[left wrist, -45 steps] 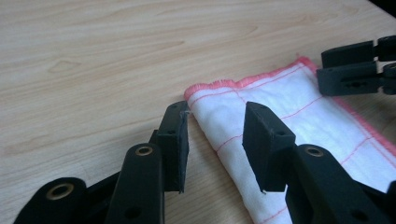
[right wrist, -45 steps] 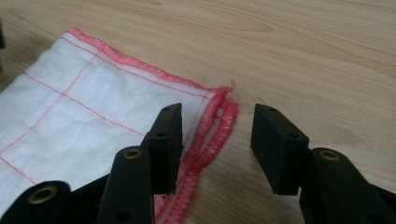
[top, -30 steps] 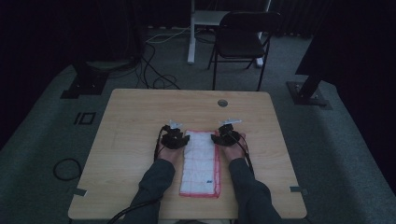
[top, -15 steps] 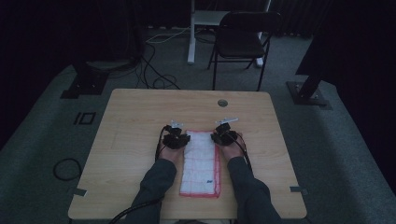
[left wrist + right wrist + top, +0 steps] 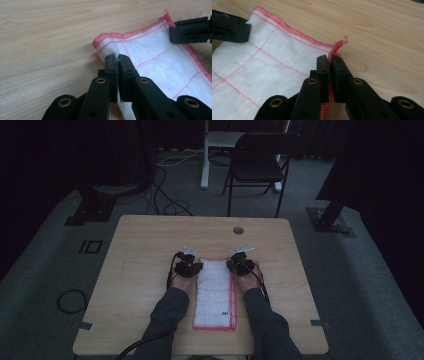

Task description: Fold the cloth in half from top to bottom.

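A white cloth (image 5: 215, 292) with a red hem and thin red grid lines lies folded into a long strip on the wooden table (image 5: 140, 250), running from the near edge toward the middle, between the person's two forearms. A small dark label sits on it near the near end.

The left gripper (image 5: 189, 266) is at the far left corner of the cloth. In the left gripper view its jaws are pressed together on a pinch of white fabric (image 5: 150, 57), just behind the red hem (the fabric bunches up a little where it enters the jaws). The tip of the other gripper shows at the upper right of that view, at the opposite corner.

The right gripper (image 5: 239, 262) is at the far right corner. In the right gripper view (image 5: 329, 61) its jaws are closed on the red hem (image 5: 294, 32) itself, and a short frayed end of red thread curls up just beyond them. The left gripper's black tip rests at the upper left of that view, on the cloth's other corner.

Both far corners are slightly raised off the table; the rest of the cloth lies flat on the wood. The person's sleeves (image 5: 167, 320) come in from the near edge on either side of the strip. Beyond the table stands a dark folding chair (image 5: 260, 162) on the grey carpet.
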Motion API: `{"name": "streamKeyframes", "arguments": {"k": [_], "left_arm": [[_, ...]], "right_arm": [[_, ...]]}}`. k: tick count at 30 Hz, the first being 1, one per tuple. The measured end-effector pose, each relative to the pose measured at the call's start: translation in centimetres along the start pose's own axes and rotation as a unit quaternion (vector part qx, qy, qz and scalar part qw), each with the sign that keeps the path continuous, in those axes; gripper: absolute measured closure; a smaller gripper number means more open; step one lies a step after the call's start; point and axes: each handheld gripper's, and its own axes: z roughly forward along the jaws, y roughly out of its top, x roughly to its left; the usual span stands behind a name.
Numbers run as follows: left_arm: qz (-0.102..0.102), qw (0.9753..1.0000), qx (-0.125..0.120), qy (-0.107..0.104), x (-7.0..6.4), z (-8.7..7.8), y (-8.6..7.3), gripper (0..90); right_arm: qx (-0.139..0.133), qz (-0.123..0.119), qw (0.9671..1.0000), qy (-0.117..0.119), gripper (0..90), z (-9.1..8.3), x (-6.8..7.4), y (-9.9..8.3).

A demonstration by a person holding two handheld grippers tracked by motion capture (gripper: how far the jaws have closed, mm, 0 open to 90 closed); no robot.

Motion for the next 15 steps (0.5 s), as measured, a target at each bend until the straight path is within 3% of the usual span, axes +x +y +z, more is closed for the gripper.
{"name": "streamKeyframes", "arguments": {"k": [15], "left_arm": [[0.008, 0.9990, -0.043, -0.006, -0.5, -2.1, 1.9, 87.6]], "right_arm": [[-0.053, 0.007, 0.9985, 0.010, 86.1, -2.3, -0.4, 1.3]]}}
